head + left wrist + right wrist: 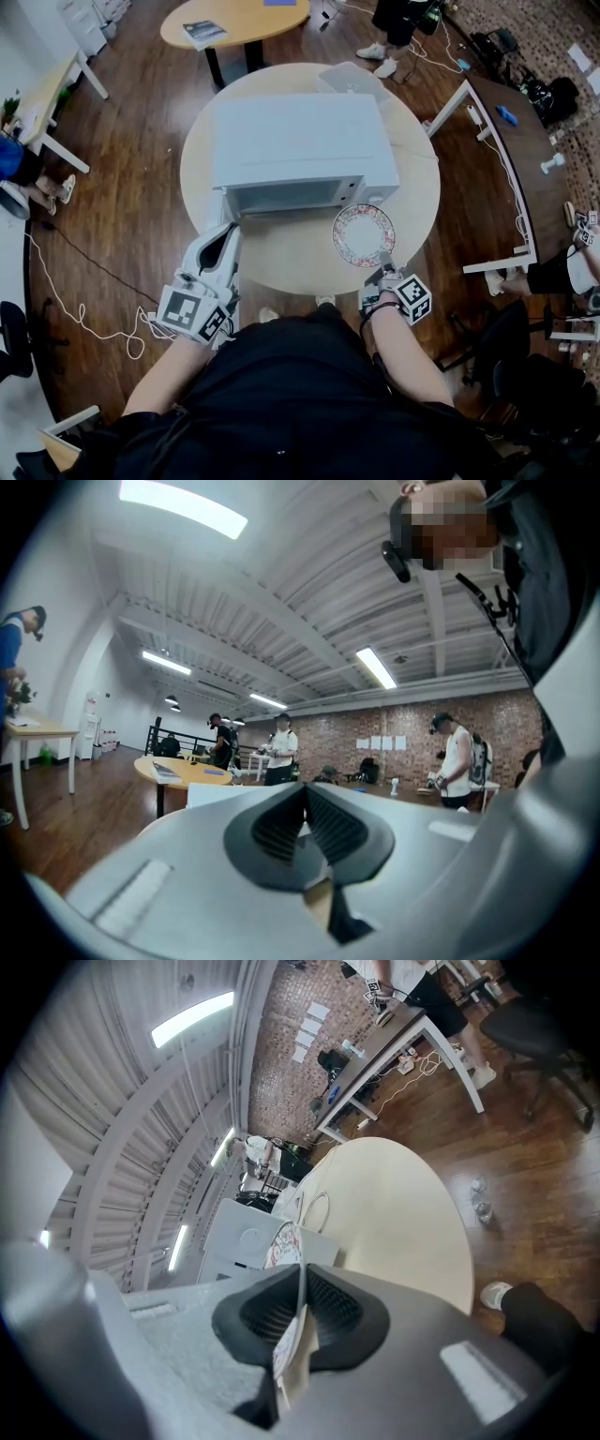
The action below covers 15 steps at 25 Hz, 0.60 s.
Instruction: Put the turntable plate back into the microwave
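A white microwave [300, 141] stands on the round pale table [309, 258], its front opening facing me. The turntable plate [364, 234], round with a speckled pattern, hovers just right of the opening above the table. My right gripper [384, 274] is shut on its near rim. In the right gripper view the plate [286, 1241] runs edge-on between the pads, with the microwave [239, 1237] beyond it. My left gripper [228, 232] sits at the microwave's front left corner. Its pads [281, 822] meet in the left gripper view and nothing shows between them.
A white flat thing [352, 80] lies on the round table behind the microwave. A yellow oval table [234, 19] stands farther back and a long desk [511, 141] on the right. Cables trail over the wood floor [112, 234]. Several people stand about the room.
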Motion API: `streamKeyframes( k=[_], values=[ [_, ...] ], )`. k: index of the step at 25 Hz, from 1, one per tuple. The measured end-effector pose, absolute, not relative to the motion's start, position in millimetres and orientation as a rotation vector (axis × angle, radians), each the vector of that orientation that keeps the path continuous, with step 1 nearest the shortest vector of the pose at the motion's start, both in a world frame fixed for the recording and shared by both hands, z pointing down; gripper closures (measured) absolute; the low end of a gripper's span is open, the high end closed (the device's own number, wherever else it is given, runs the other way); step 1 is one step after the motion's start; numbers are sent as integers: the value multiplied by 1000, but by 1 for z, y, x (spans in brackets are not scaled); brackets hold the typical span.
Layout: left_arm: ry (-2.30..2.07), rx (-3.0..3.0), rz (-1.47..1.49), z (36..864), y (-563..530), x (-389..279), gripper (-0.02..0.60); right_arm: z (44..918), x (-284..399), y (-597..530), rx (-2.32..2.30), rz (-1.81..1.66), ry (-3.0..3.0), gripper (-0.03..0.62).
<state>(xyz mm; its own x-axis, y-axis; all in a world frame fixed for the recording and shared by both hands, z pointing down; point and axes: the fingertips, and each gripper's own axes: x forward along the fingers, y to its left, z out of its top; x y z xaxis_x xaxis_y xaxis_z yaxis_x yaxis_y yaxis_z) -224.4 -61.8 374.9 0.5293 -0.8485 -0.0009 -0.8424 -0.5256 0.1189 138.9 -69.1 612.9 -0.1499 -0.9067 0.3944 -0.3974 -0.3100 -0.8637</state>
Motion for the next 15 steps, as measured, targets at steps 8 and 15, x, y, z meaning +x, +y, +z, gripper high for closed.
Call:
streamKeyframes(
  k=[8, 15],
  values=[
    [-1475, 2660, -72, 377, -57, -224, 577, 609, 113, -76, -1618, -1493, 1527, 577],
    [-1489, 2662, -55, 378, -54, -227, 577, 606, 90, -85, -1572, -1527, 1590, 577]
  ],
)
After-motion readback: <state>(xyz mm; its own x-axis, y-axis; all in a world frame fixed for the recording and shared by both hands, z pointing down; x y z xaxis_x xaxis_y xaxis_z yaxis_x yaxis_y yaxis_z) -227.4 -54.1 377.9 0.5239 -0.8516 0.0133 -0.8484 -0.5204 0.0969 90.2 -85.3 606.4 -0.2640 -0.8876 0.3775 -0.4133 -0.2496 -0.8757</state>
